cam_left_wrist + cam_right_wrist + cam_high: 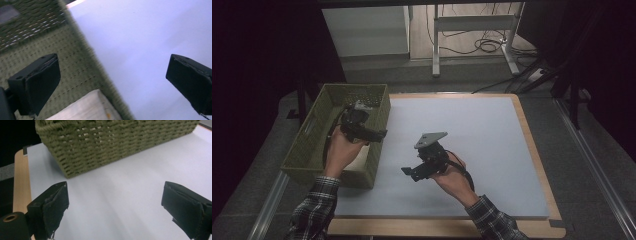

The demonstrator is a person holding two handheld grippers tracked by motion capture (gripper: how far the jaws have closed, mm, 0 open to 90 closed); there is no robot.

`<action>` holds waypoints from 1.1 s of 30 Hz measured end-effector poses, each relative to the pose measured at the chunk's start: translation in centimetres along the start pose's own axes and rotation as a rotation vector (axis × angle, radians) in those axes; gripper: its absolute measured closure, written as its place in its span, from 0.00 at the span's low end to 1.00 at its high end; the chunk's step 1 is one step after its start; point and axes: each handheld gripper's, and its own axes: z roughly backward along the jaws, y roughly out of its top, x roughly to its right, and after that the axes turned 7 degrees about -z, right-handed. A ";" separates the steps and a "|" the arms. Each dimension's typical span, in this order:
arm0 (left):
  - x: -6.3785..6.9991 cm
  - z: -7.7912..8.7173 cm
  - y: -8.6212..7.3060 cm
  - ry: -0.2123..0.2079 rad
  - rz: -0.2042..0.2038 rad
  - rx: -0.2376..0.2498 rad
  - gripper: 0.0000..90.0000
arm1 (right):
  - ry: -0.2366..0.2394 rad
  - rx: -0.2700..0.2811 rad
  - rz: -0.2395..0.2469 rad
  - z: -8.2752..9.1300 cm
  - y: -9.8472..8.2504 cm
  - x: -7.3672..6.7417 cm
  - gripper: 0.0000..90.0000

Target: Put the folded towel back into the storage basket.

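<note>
Fingers spread wide and empty, the left gripper (377, 134) hangs over the near rim of the green woven basket (307, 145), where a pale block (85, 107) lies inside at the bottom. The right gripper (408, 172), equally agape, hovers above the counter (492, 145). A careless dip could snag the wicker. No legible writing.
</note>
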 end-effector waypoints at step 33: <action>11.8 -5.0 1.5 -0.173 -0.138 0.082 0.00 | -0.166 0.001 -0.095 9.4 -9.9 5.9 0.07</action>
